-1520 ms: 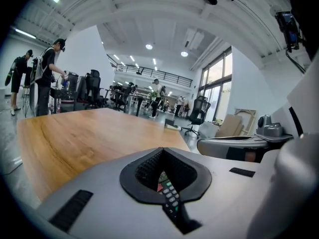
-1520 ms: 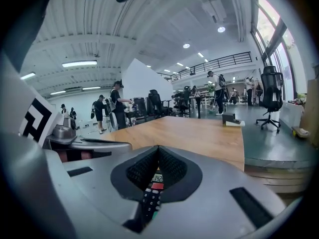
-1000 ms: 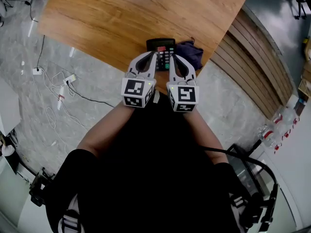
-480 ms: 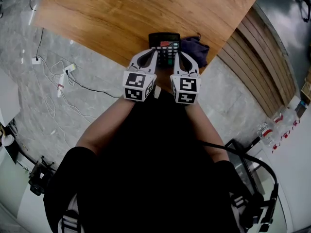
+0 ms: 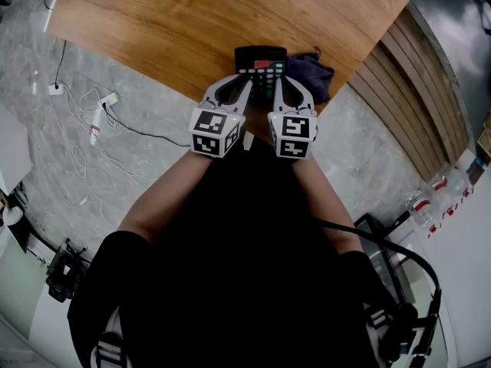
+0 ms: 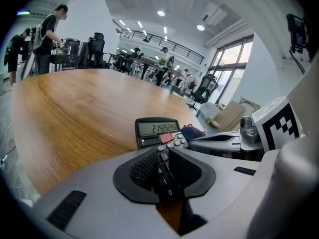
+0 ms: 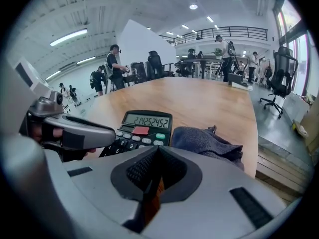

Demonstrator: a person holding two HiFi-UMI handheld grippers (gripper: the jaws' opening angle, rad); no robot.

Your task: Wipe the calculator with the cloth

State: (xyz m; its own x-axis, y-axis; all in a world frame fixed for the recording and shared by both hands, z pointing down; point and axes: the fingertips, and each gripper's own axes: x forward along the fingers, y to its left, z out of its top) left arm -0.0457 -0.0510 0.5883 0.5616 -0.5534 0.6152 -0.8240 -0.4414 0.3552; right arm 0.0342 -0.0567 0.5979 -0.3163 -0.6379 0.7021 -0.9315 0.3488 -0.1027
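The person (image 5: 245,282) in black clothing holds both grippers side by side over the near edge of the wooden table (image 5: 176,21). The left gripper (image 5: 247,79) has its jaws a little apart, and they are opening. Nothing is gripped: through the narrow gap only the number keys of the calculator (image 5: 261,58) are visible, and I cannot tell if the tips touch it. The right gripper (image 5: 278,80) has its jaws pressed together with nothing between them.

The calculator is black and lies flat just inside the table edge, with its display showing digits and a red key below the display. Touching its right side is the cloth (image 5: 312,71), dark blue and crumpled in a heap. The rest of the tabletop is bare warm wood with a long grain.

Under the table is a grey marbled floor (image 5: 360,167). White cables (image 5: 92,129) run over it on the left, and curved wooden slats (image 5: 406,106) lie on the right. Beyond the table is a large open office with desk chairs (image 7: 276,86), several standing people (image 7: 114,66), a railed upper gallery (image 7: 224,32), ceiling lamps and tall windows.
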